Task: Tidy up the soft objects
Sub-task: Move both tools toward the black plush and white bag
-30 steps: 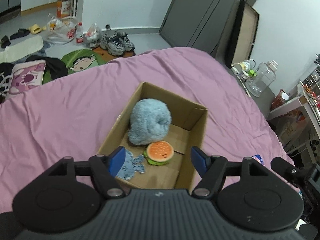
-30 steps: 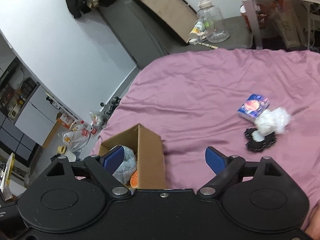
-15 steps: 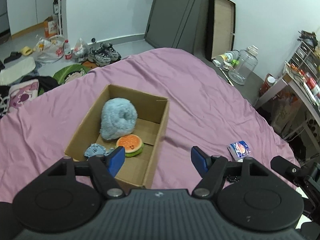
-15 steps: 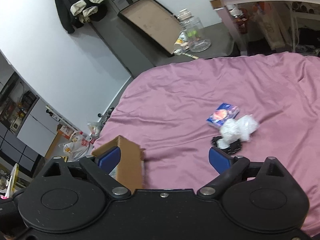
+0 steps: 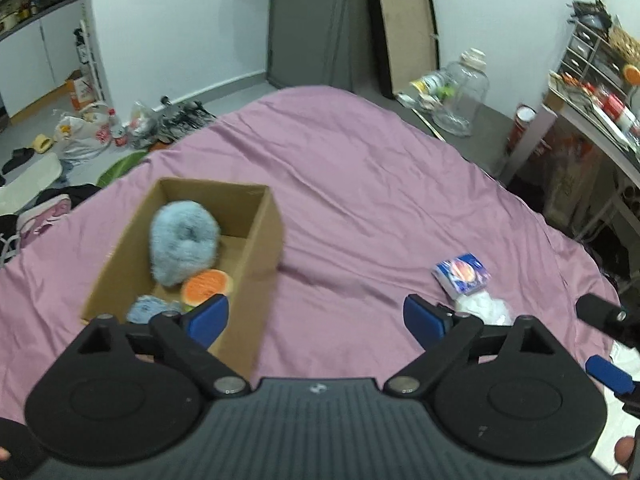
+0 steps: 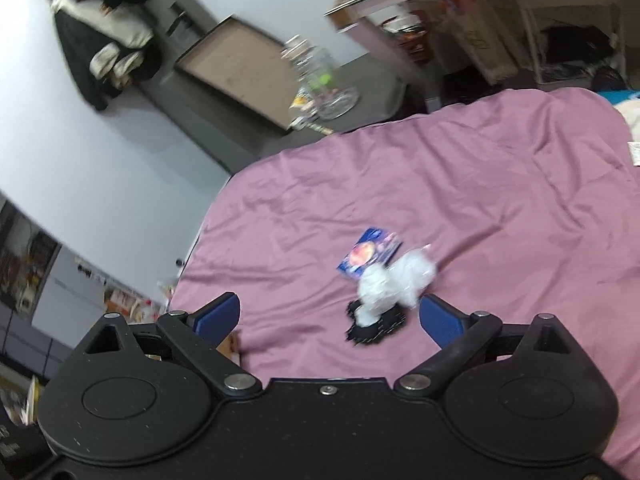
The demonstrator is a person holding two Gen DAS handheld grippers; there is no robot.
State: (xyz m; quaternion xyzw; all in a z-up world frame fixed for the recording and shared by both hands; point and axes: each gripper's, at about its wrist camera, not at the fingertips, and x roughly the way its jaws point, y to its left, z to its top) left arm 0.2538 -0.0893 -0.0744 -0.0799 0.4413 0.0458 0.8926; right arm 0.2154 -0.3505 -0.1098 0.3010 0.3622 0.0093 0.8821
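A cardboard box (image 5: 264, 240) sits on the pink bed sheet (image 5: 360, 208). It holds a fluffy blue-grey plush (image 5: 183, 237), an orange burger toy (image 5: 206, 287) and a small blue toy (image 5: 148, 307). To its right lie a blue packet (image 5: 462, 273) and a white soft object (image 5: 486, 307). My left gripper (image 5: 316, 318) is open and empty, above the sheet just right of the box. My right gripper (image 6: 330, 318) is open and empty, close to the white soft object (image 6: 394, 284), which rests on a black item (image 6: 374, 326) beside the blue packet (image 6: 368, 257).
The bed's far edge meets a grey floor with a glass jar (image 5: 460, 96), a framed board (image 5: 404, 24) and a desk (image 5: 592, 120) at the right. Shoes and bags (image 5: 132, 128) lie on the floor at the left. A box corner (image 6: 230, 344) shows by my right gripper.
Both grippers have swung right, away from the box and toward the white object and packet. The box has slid to the left of both views. Both grippers stay open.
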